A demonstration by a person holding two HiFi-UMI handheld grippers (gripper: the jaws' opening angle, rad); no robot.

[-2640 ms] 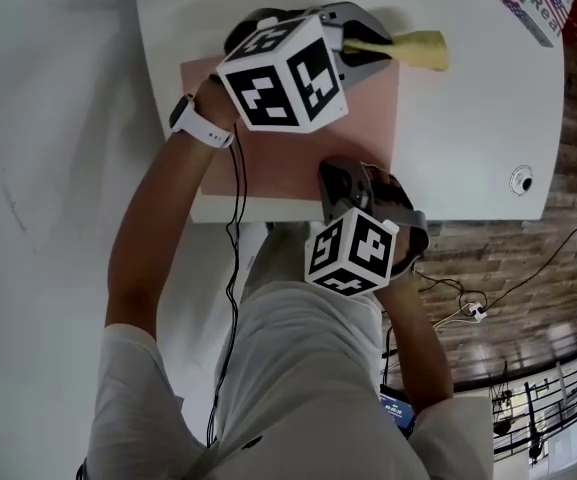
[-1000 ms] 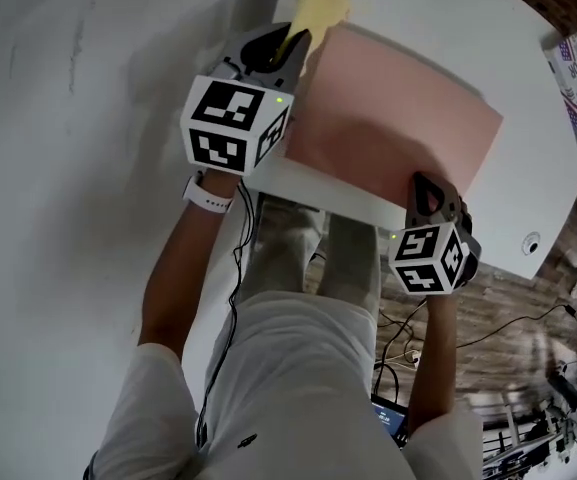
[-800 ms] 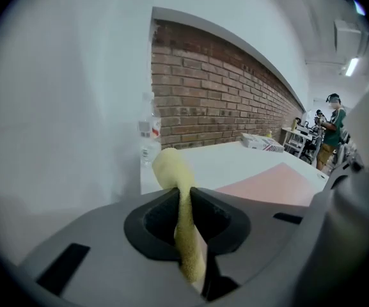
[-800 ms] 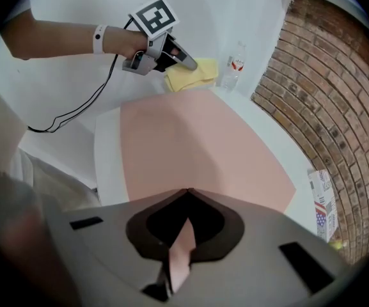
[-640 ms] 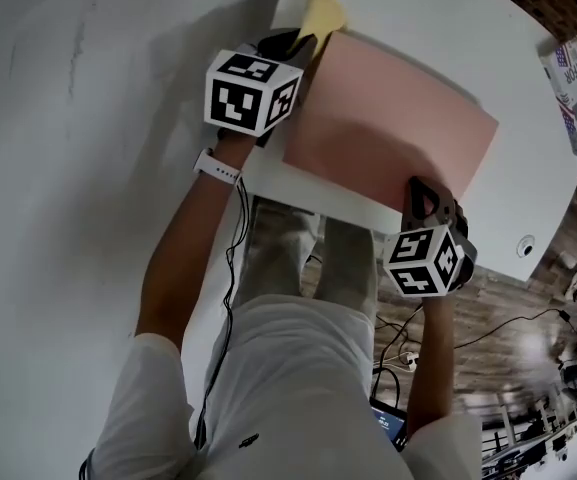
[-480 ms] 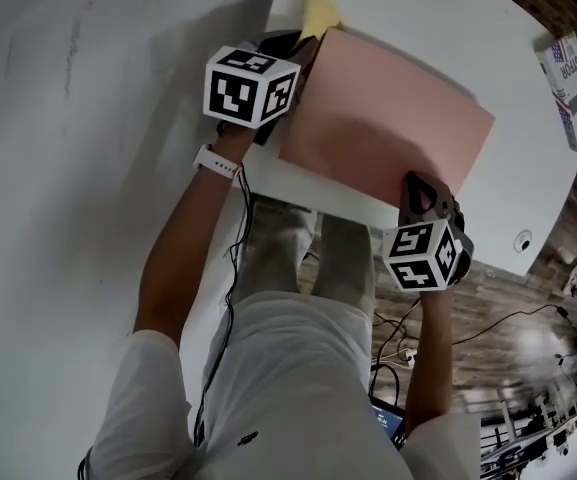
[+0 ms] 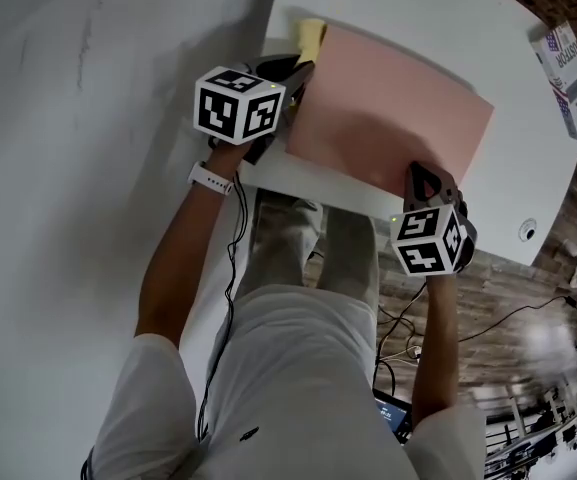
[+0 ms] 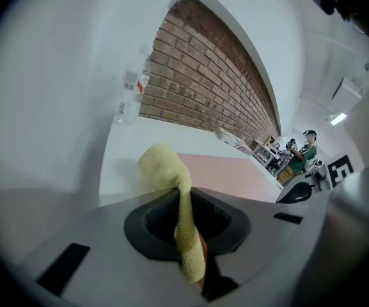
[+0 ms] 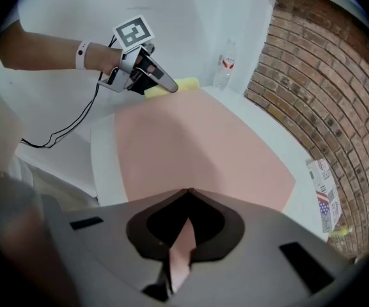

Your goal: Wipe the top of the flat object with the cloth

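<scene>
The jaws of my left gripper (image 8: 185, 200) are pinched together on a yellow cloth (image 8: 164, 166). One strip of it runs down through the gap between them, and a bunched end sticks out past their tips. In the head view that bunched end lies just ahead of these jaws, by the far left corner of a pink sheet (image 7: 388, 108). I cannot tell whether it touches the sheet.

The sheet lies flat on a white surface (image 7: 418, 13) and stretches away to the right of the left jaws. The jaws of my right gripper (image 9: 185, 197) are clamped on the sheet's near edge, with a sliver of pink showing between them. The rest of the sheet spreads out ahead of them, towards the left gripper at its far corner.

Beyond the left jaws, a clear bottle (image 8: 130, 98) stands on the surface near a brick wall. A printed box (image 7: 568, 68) sits well to the right of the right jaws, clear of the sheet. A white watch (image 7: 211, 178) is on the wrist behind the left gripper.
</scene>
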